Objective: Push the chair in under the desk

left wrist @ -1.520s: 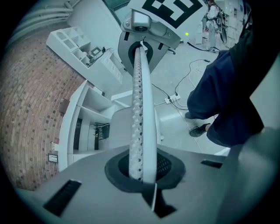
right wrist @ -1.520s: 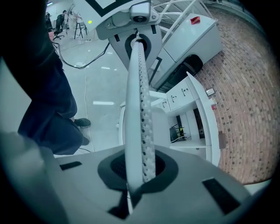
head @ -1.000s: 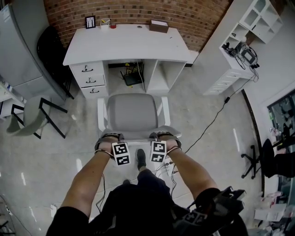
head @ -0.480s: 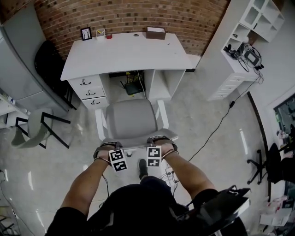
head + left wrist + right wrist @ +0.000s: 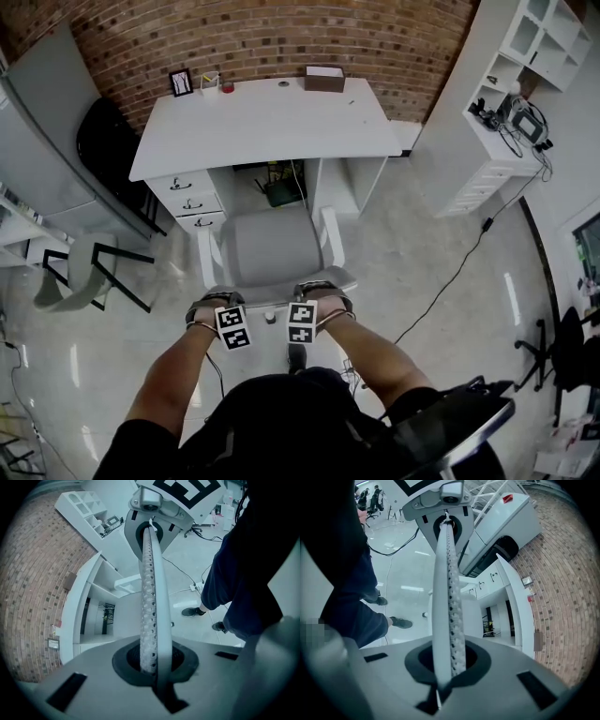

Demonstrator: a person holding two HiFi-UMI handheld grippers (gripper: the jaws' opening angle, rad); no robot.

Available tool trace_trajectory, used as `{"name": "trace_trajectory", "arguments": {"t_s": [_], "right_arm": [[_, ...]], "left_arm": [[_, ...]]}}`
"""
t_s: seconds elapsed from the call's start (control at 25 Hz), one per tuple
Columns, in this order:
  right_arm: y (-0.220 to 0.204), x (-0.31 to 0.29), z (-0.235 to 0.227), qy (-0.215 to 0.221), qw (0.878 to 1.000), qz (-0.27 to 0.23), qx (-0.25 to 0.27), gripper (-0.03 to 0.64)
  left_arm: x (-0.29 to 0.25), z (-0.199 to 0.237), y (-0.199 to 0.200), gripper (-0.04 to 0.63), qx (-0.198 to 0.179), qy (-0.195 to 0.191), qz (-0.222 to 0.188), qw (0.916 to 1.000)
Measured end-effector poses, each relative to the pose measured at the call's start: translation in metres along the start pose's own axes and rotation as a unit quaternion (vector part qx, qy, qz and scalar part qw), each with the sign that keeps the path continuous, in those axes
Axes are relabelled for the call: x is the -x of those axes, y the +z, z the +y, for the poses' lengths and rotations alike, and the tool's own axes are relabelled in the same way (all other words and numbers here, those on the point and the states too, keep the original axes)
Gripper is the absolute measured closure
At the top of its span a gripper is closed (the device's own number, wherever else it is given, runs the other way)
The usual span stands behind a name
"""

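Note:
A grey-seated white office chair [image 5: 272, 246] faces the white desk [image 5: 267, 117], its seat front at the desk's knee opening. Both grippers rest against the top edge of the chair's backrest [image 5: 272, 298]. My left gripper [image 5: 212, 300] is at its left end and my right gripper [image 5: 324, 290] at its right end. Each has its jaws shut with nothing between them. The left gripper view has the left gripper [image 5: 150, 654] over the chair [image 5: 126, 616] and desk [image 5: 77, 616]. In the right gripper view, the right gripper [image 5: 450, 660] has the chair [image 5: 471, 616] and desk [image 5: 518, 606] behind it.
A drawer unit [image 5: 192, 202] fills the desk's left side, and a black router [image 5: 278, 192] sits under the opening. A grey folding chair [image 5: 80, 272] and a black chair [image 5: 103, 141] stand left. White shelving [image 5: 487, 122] stands right, with a cable [image 5: 450, 281] across the floor.
The chair has rolled toward the desk with both grippers following behind its backrest. Its seat front now reaches the desk's opening. The jaws stay shut.

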State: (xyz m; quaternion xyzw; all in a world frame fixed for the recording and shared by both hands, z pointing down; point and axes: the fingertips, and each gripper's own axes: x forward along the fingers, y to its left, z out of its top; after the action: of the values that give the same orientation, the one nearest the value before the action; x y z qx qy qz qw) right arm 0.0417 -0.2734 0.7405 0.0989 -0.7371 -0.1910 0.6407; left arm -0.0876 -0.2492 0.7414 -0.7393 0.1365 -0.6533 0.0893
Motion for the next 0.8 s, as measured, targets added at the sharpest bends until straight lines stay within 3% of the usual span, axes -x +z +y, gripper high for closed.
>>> {"name": "trace_trajectory", "arguments": {"t_s": [0.8], "right_arm": [[0.002, -0.037, -0.082, 0.006, 1.0, 0.004, -0.012, 0.606]], "left_arm": [[-0.032, 0.093, -0.016, 0.584, 0.005, 0.027, 0.031, 0.9991]]}}
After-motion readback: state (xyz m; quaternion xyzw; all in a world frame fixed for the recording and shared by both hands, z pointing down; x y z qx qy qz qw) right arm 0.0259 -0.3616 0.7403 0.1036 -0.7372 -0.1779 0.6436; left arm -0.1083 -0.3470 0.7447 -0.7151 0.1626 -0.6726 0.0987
